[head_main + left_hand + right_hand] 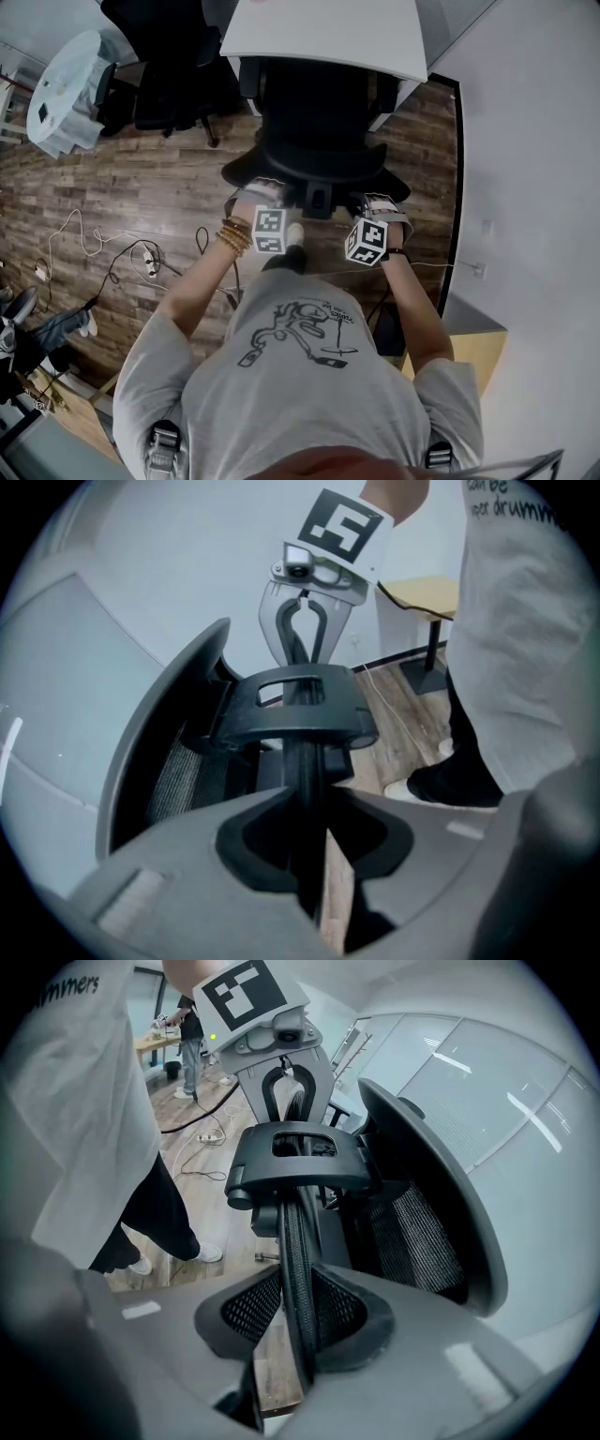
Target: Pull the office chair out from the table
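Note:
The black office chair (314, 122) stands partly under the white table (328, 37), its back toward me. My left gripper (255, 199) and right gripper (380, 208) grip the top edge of the backrest on either side of its centre bracket (317, 197). In the left gripper view my left gripper (314, 850) is shut on the thin black backrest edge (305, 789), with the right gripper (305, 621) beyond the bracket (291, 710). In the right gripper view my right gripper (298, 1321) is shut on the mesh edge (295, 1241).
A second black chair (169, 66) and a round white table (70, 89) stand at the far left. Cables and a power strip (141, 262) lie on the wooden floor to my left. A white wall and a wooden desk (469, 347) are close on the right.

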Available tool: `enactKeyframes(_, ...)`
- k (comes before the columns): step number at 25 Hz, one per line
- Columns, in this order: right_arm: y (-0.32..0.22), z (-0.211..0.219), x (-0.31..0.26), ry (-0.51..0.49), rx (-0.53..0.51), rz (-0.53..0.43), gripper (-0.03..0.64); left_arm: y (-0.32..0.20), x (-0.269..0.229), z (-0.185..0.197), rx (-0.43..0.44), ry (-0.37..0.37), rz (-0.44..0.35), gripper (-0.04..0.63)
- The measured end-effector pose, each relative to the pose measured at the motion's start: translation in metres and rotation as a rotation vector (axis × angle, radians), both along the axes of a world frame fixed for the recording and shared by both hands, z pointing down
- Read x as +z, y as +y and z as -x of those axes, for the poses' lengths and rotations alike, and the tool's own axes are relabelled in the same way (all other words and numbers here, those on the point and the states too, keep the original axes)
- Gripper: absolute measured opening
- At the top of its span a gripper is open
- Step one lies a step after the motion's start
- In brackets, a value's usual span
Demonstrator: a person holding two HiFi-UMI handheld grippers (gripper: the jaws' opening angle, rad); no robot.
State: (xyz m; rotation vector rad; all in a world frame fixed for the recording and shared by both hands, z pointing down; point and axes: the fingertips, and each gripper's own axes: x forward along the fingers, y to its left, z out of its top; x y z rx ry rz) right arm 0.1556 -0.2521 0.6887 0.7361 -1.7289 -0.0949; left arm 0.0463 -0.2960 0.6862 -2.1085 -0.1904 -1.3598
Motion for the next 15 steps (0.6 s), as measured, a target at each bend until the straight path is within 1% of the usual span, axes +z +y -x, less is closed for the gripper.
enactKeyframes(6, 0.028, 0.007, 0.001, -0.016, -0.002, -0.007, 0.107, 0.029, 0.002, 0.007, -0.006, -0.003, -0.001, 0.095)
enactKeyframes(15, 0.065, 0.028, -0.002, -0.032, -0.009, -0.015, 0.104, 0.06, 0.001, 0.026, -0.035, -0.024, -0.028, 0.094)
